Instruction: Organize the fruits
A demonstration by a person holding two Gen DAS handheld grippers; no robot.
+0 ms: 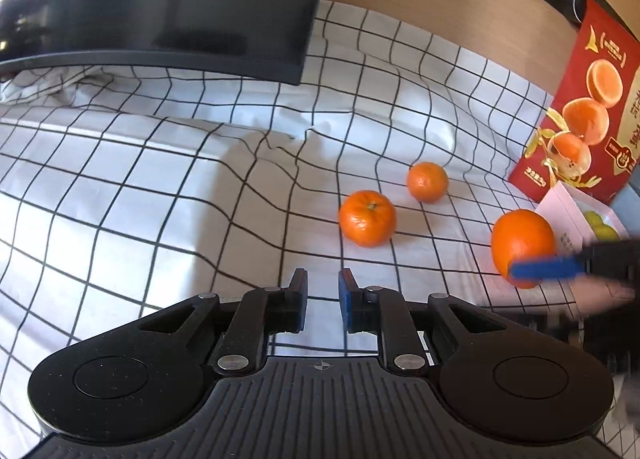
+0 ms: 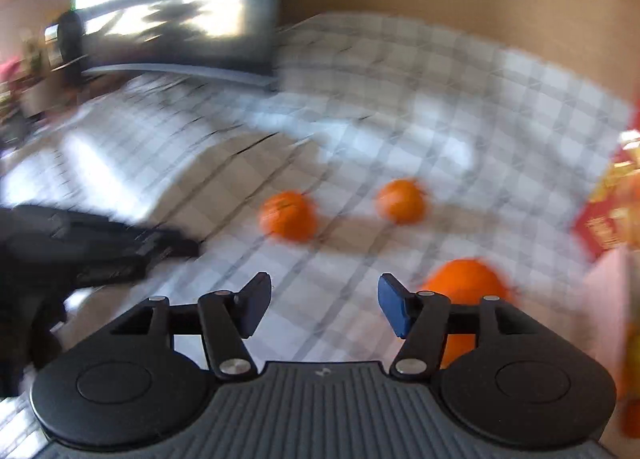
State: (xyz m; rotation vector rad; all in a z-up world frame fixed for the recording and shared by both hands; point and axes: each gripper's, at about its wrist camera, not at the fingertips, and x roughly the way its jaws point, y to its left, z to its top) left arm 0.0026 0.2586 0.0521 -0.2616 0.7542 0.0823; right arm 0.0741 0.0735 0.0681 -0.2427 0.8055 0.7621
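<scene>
The left gripper [image 1: 323, 299] hung over the checked cloth [image 1: 160, 187] with its jaws drawn in to a narrow gap; nothing lay between them and they touched no fruit. The right gripper [image 2: 325, 305] had its jaws standing well apart, only cloth showing between them and nothing gripped. In the left wrist view, one blue finger [image 1: 544, 270] of the right gripper crossed in front of the large orange [image 1: 522, 243]; whether it touched the fruit could not be told. In the blurred right wrist view that orange [image 2: 464, 279] sat just beside and behind the right-hand finger, outside the jaws. Two smaller oranges, one nearer [image 1: 367, 218] and one farther [image 1: 427, 181], rested on the cloth ahead, apart from both grippers. A red printed box [image 1: 580, 107] stood at the right edge.
</scene>
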